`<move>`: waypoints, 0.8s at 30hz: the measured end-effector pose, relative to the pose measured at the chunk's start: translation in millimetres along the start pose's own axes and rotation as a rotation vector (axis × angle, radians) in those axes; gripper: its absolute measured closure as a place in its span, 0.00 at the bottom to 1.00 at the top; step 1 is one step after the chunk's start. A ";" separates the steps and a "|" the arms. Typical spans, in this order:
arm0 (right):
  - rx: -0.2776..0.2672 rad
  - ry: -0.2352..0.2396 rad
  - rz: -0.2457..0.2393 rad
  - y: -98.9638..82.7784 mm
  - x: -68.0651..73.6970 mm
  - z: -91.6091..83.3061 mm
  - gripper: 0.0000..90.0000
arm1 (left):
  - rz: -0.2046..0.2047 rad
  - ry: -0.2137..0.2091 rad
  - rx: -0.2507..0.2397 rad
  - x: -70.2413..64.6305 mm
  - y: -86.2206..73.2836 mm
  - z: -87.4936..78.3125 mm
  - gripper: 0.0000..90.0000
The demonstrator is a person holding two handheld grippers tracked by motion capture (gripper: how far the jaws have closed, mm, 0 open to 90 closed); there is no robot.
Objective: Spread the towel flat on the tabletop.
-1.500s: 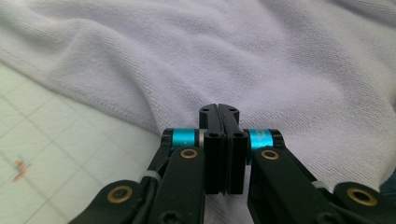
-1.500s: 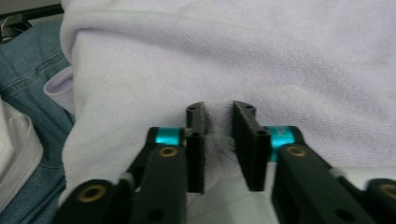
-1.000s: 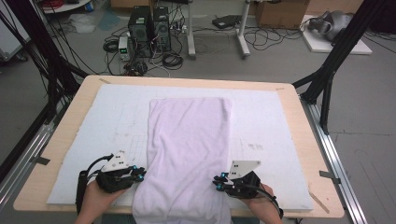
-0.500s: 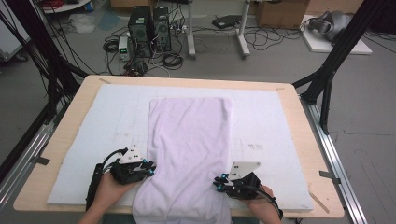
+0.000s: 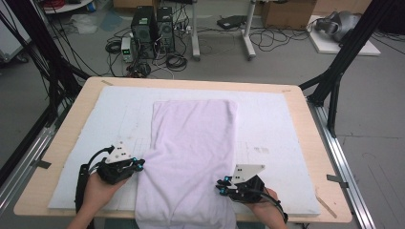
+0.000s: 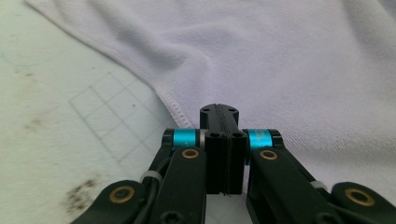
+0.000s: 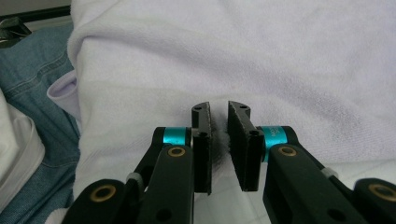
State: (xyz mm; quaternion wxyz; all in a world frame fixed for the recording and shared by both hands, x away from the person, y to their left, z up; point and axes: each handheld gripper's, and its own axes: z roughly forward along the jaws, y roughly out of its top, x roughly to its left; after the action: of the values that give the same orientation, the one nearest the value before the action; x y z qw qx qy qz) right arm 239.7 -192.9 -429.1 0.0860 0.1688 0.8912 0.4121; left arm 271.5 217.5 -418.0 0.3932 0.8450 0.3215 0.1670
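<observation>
A pale lilac towel (image 5: 191,152) lies lengthwise on the white mat (image 5: 272,124), and its near end hangs over the table's front edge. My left gripper (image 5: 139,164) is at the towel's left hem. Its jaws have just been closing and now stand pressed together (image 6: 219,109), with the towel (image 6: 280,56) creasing toward their tips. My right gripper (image 5: 218,186) sits at the towel's right edge near the front. Its jaws (image 7: 219,109) have just been opening; a narrow gap shows between them, with a wisp of the towel (image 7: 257,56) in it.
The wooden table (image 5: 67,138) has bare mat on both sides of the towel. Black frame posts stand at its left and right. Computer towers (image 5: 153,28) and cables are on the floor behind. The person's blue jeans (image 7: 37,93) show below the front edge.
The left gripper moved right to the towel's left hem, then rose slightly and drew back a little. The right gripper stayed in place.
</observation>
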 end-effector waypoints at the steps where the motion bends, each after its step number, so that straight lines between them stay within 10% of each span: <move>1: -0.008 0.000 0.004 0.4 -0.4 -1.0 0.85 | -0.007 -0.001 0.001 0.6 0.0 -0.6 1.00; 5: -0.027 -0.032 0.048 -3.1 -8.4 -9.7 0.83 | -0.031 -0.044 -0.027 -7.7 -0.4 0.3 0.79; 11: -0.047 -0.099 0.119 -13.3 -22.1 -25.7 0.82 | 0.020 -0.096 0.020 -28.8 -6.3 17.4 0.77; 18: -0.009 -0.027 0.145 -12.6 -21.1 -4.7 0.65 | 0.016 -0.100 0.038 -26.8 -13.1 22.0 0.77; 24: 0.021 0.000 0.121 -4.3 -21.0 11.3 0.94 | 0.009 -0.100 0.036 -26.3 -13.6 22.1 0.78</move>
State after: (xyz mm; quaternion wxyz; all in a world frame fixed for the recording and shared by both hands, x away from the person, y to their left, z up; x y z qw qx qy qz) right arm 261.6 -195.3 -439.4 0.0591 0.2232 0.8837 0.4070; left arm 258.3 194.0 -443.3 0.3929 0.8607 0.3005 0.1207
